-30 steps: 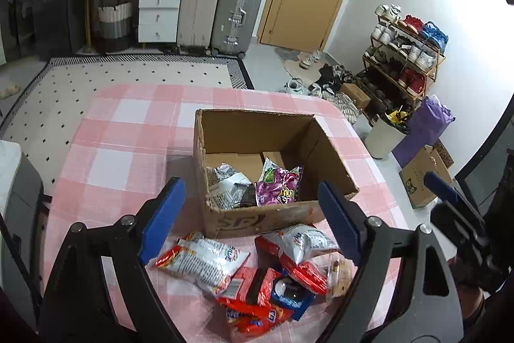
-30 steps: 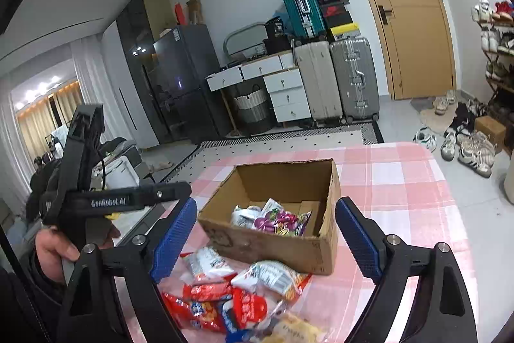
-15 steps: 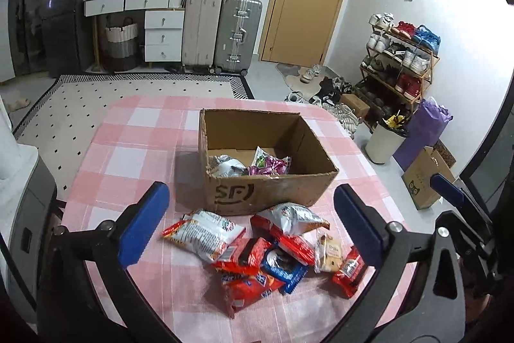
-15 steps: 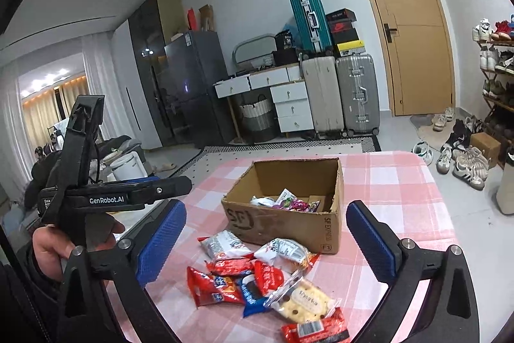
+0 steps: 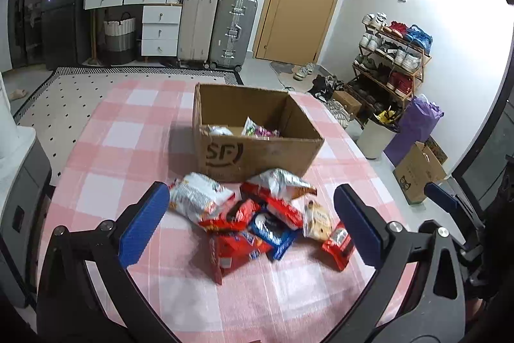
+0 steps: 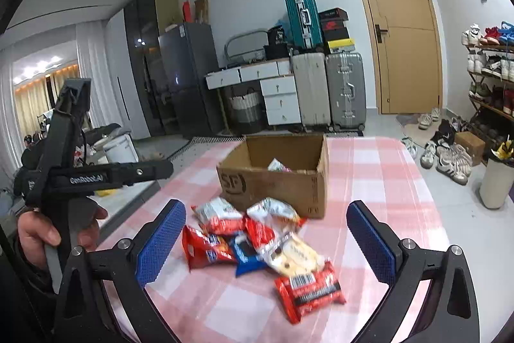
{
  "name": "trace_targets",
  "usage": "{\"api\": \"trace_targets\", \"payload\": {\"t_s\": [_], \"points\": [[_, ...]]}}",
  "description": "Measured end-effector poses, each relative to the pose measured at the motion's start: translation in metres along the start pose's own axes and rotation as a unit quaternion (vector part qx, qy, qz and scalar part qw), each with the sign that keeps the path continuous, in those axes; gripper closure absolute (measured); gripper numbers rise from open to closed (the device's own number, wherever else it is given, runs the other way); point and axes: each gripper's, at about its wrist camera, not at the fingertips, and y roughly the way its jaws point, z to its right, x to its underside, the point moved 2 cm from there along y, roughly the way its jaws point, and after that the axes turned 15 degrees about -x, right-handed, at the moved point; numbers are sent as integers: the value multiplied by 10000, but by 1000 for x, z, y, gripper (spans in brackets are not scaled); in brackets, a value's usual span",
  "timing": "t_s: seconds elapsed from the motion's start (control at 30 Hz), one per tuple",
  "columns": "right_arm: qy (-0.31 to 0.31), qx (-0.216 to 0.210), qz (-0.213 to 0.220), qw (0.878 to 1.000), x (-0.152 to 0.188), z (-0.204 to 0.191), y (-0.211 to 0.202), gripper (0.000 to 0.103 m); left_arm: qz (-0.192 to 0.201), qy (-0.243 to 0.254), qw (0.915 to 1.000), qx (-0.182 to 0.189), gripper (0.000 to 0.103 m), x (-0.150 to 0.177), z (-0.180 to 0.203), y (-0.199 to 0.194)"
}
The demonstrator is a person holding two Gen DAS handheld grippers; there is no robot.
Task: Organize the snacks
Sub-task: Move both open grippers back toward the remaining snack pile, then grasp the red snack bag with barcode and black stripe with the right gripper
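— What do we hold on the left?
— Nothing; our left gripper (image 5: 250, 221) gapes wide above the snack packets (image 5: 257, 221).
— And right?
— Our right gripper (image 6: 266, 243) gapes wide too, empty; the packets lie before the cardboard box (image 6: 279, 182)

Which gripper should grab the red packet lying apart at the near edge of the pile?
Probably right. The right gripper is open and empty, with the red packet almost centred between its jaws. For the left gripper, also open, that packet sits by its right finger.
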Motion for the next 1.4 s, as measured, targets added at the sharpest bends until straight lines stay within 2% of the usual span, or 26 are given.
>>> {"api": "trace_targets", "payload": {"t_s": [0.33,0.63,0.87,0.97,1.1,1.4], "points": [[286,225,-406,9985,41,18,3,1,-147,58,9999,-36,1,35,-2,4],[497,423,-824,9945,72,42,27,1,-534,25,9986,18,1,60,-5,39],[736,394,-1147,9899,92,67,48,1,-802,47,9967,87,1,70,-1,68],[834,189,-1256,9884,98,75,55,1,-883,63,9960,111,1,73,3,78],[973,179,-1373,9856,101,85,63,1,-975,136,9950,150,1,76,9,88],[963,67,-1703,9807,104,87,83,1,-1051,202,9941,183,1,78,18,101]]}}
